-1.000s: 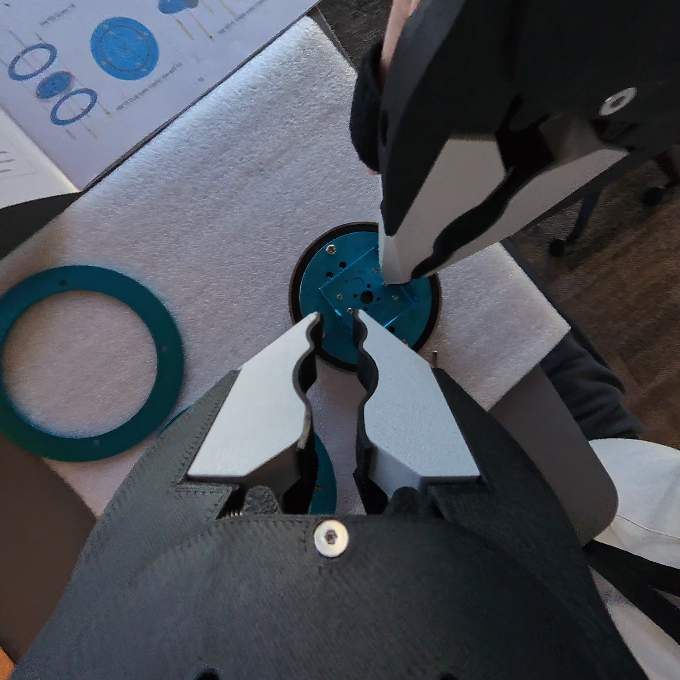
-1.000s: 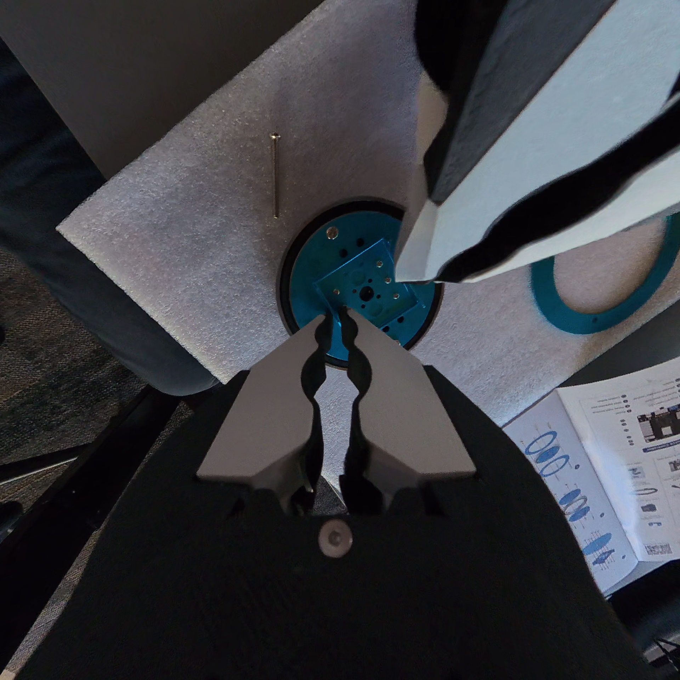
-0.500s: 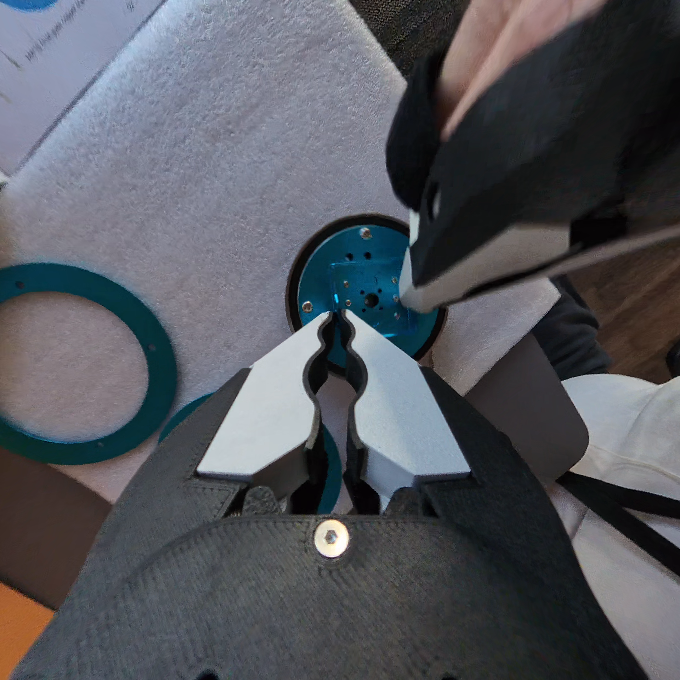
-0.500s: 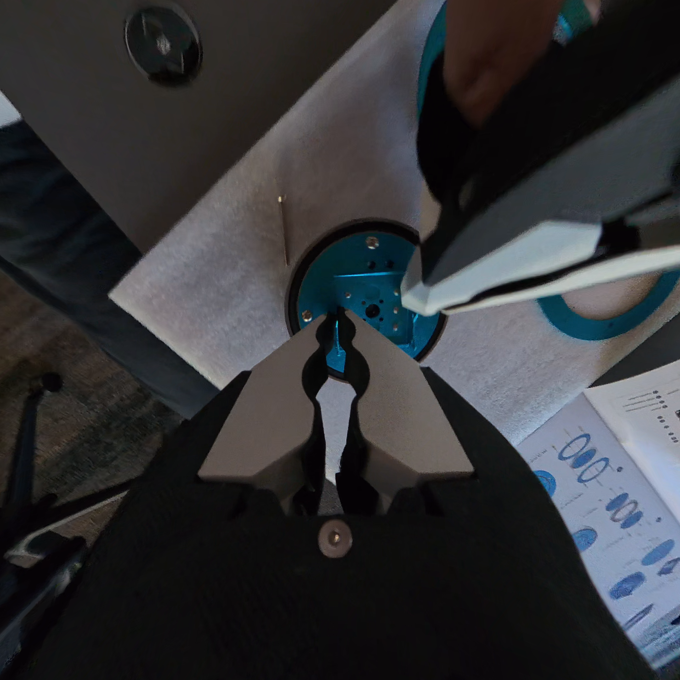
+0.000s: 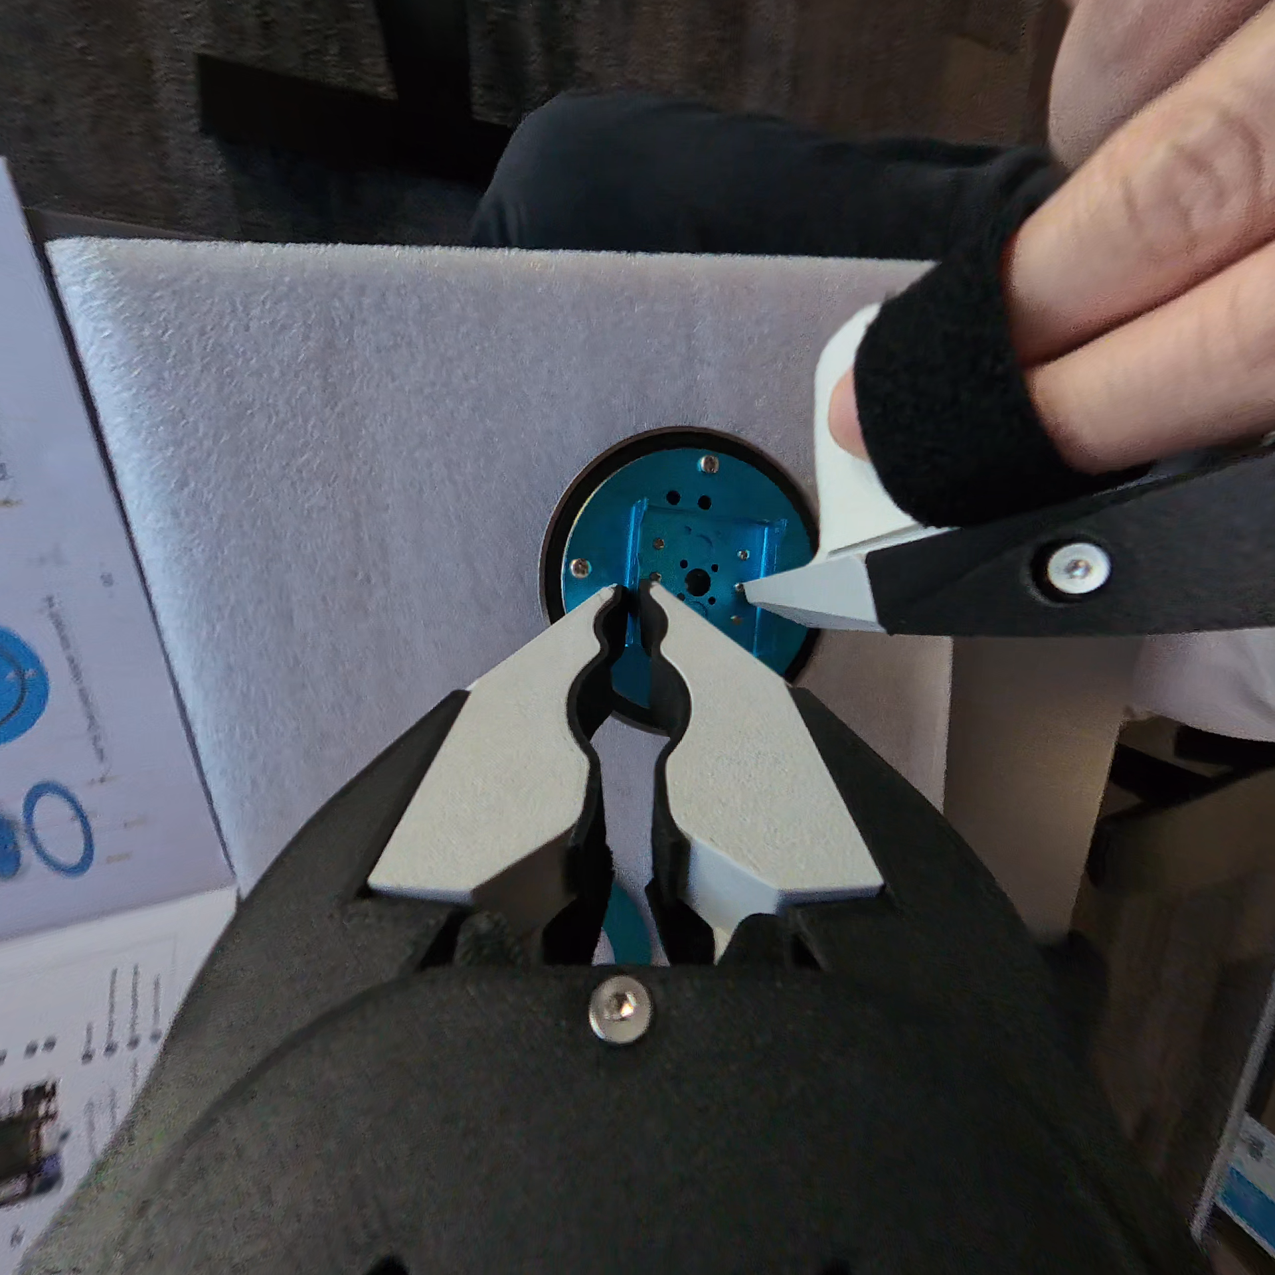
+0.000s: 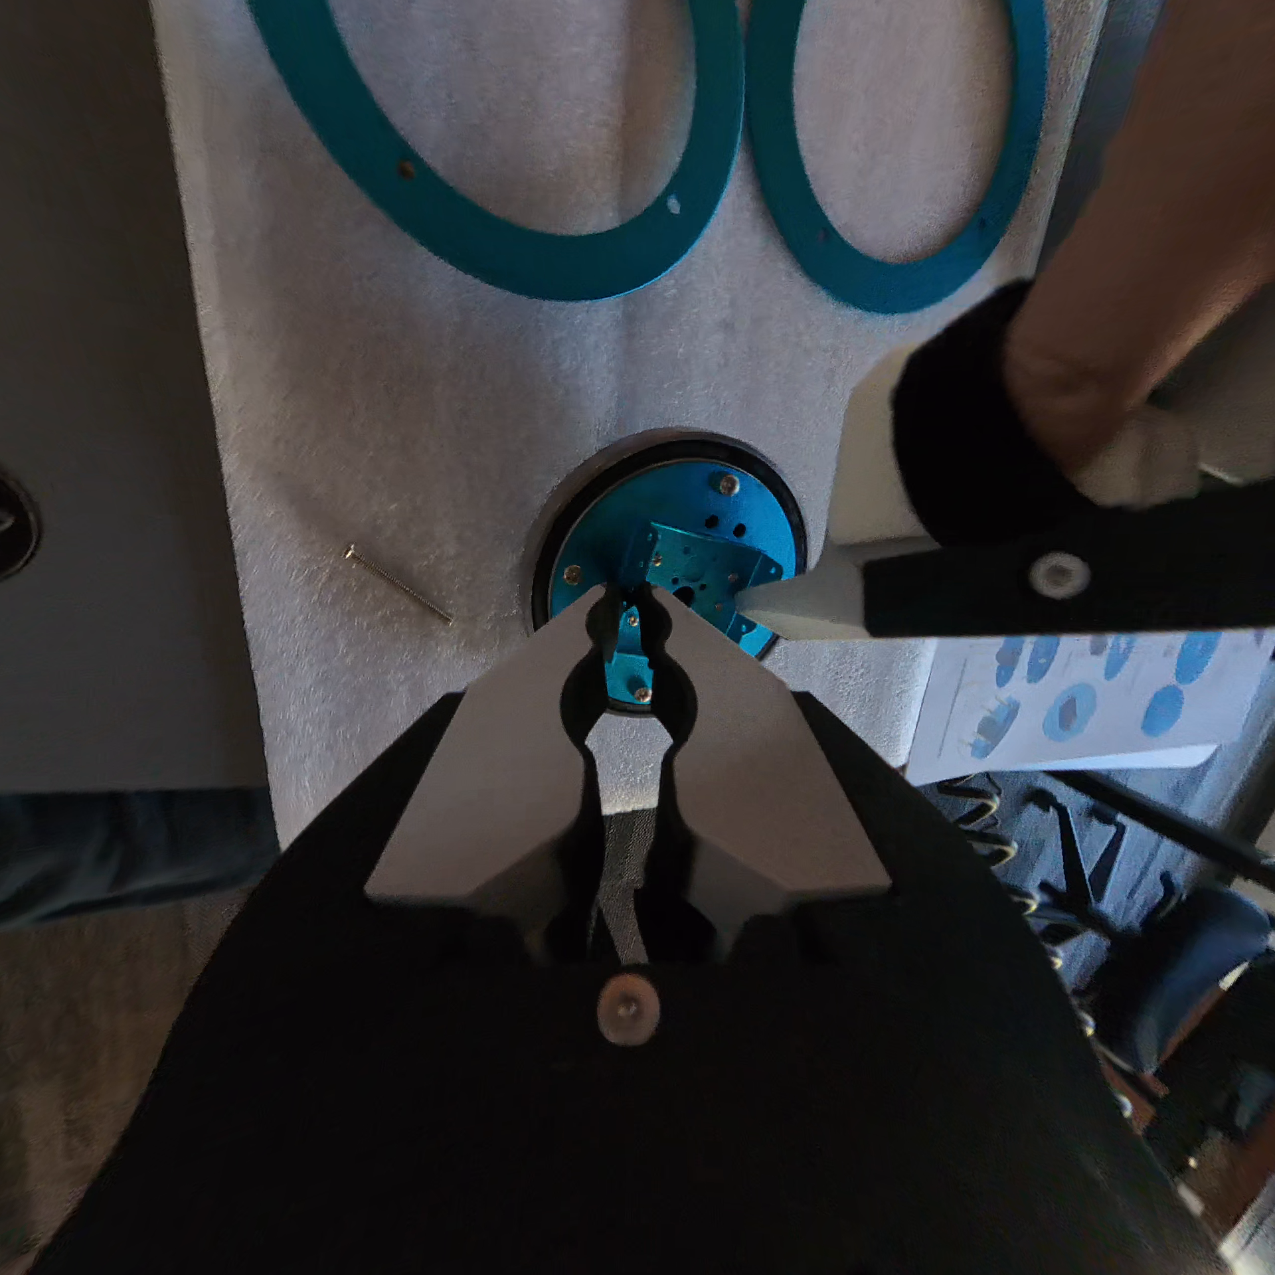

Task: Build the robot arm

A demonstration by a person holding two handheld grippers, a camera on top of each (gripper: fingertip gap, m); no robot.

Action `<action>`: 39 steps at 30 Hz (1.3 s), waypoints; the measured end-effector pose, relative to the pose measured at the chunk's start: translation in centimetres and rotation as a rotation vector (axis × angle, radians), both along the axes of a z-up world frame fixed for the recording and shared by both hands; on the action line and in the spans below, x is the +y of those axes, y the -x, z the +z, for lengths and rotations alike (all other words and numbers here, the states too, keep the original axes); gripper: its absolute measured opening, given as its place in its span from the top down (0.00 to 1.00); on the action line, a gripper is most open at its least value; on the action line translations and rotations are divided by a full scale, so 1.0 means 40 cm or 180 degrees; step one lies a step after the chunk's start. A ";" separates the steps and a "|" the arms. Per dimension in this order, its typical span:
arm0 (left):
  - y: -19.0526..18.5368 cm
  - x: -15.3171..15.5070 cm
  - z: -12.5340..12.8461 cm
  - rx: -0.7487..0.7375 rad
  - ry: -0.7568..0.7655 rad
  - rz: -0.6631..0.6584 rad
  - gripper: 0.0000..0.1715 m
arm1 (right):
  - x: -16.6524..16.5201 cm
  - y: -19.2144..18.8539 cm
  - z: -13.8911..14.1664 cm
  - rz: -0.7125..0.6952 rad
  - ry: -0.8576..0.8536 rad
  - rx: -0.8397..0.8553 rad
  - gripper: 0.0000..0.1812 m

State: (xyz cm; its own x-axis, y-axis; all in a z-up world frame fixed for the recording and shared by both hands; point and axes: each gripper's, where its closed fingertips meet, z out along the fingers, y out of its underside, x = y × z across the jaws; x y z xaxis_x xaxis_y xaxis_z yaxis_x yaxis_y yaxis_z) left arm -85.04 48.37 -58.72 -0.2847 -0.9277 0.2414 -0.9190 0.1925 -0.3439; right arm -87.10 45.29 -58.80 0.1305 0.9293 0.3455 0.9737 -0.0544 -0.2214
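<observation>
Two claws, one small part. From the left wrist view: left gripper (image 5: 631, 592) pinched nearly shut on the left upright wall of the blue bracket (image 5: 697, 545), only a sliver of blue between the tips. Bracket seated on the blue disc (image 5: 724, 483), itself sunk in a dark-rimmed recess of the white foam pad (image 5: 345, 483), dead ahead of the claw and touching it. Right gripper (image 5: 759, 597) in edge-on from the right, tip against the bracket's opposite wall, with a hand (image 5: 1138, 276) behind it. Open booklet (image 5: 69, 690) off to the left. From the right wrist view: right gripper (image 6: 626, 592) closed on a bracket wall too, straight ahead at the tips; bracket apparently tilted, one end raised off the disc, though hard to be sure. Left gripper in from the right, touching the far flange. So gripped from both sides, long axis across between the two claws, neither clearly nearer. Beyond, two teal rings (image 6: 483, 228) flat on the pad; long screw (image 6: 397, 583) lying loose to the left, well apart from the disc.
</observation>
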 end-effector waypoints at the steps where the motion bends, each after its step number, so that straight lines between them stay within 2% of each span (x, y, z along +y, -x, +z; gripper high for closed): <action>1: -0.005 -0.001 -0.003 -0.0014 0.0106 0.0008 0.99 | 0.001 -0.001 -0.009 -0.0042 -0.0015 -0.0023 0.98; 4: -0.023 -0.008 0.009 -0.0240 0.0386 0.0224 0.92 | 0.008 -0.001 -0.014 -0.0023 -0.0162 0.0282 0.98; 6: -0.028 0.014 0.045 -0.0575 0.0356 0.0561 0.77 | 0.003 -0.007 0.023 0.0004 -0.0179 0.0789 0.90; 7: -0.020 0.037 0.065 -0.0725 0.0267 0.0823 0.77 | 0.009 -0.018 0.055 -0.0059 -0.0200 0.1118 0.89; 9: 0.011 0.055 0.107 -0.1017 0.0121 0.1247 0.80 | 0.050 -0.062 0.117 -0.0359 -0.0226 0.1745 0.93; 11: 0.038 -0.016 0.140 -0.1368 0.0159 0.1069 0.93 | 0.069 -0.088 0.130 -0.0534 0.0204 0.2093 0.96; 12: 0.054 -0.048 0.135 -0.1421 0.0092 0.0929 0.96 | 0.075 -0.094 0.121 -0.0606 0.0472 0.2129 0.96; 14: 0.086 -0.071 0.091 -0.1282 -0.0248 0.0712 0.94 | 0.090 -0.096 0.094 -0.0717 0.0803 0.2032 0.94; 16: 0.100 -0.079 0.044 -0.1078 -0.0431 0.0529 0.93 | 0.087 -0.083 0.063 -0.0635 0.0922 0.1915 0.94; 19: 0.101 -0.084 0.013 -0.0837 -0.0333 0.0369 0.93 | 0.079 -0.073 0.023 -0.0608 0.0935 0.1809 0.93; 26: 0.069 -0.082 0.015 -0.0746 -0.0088 0.0045 0.94 | 0.085 -0.058 -0.021 -0.0696 0.0890 0.1983 0.93; 32: 0.046 -0.090 0.008 -0.0777 0.0071 -0.0088 0.92 | 0.093 -0.056 -0.032 -0.0731 0.0822 0.2083 1.00; 37: 0.049 -0.083 -0.003 -0.0750 0.0132 -0.0144 1.00 | 0.093 -0.055 -0.032 -0.0824 0.0839 0.2152 1.00; 39: 0.052 -0.080 -0.005 -0.0701 0.0191 -0.0144 1.00 | 0.093 -0.055 -0.031 -0.0885 0.0859 0.2162 1.00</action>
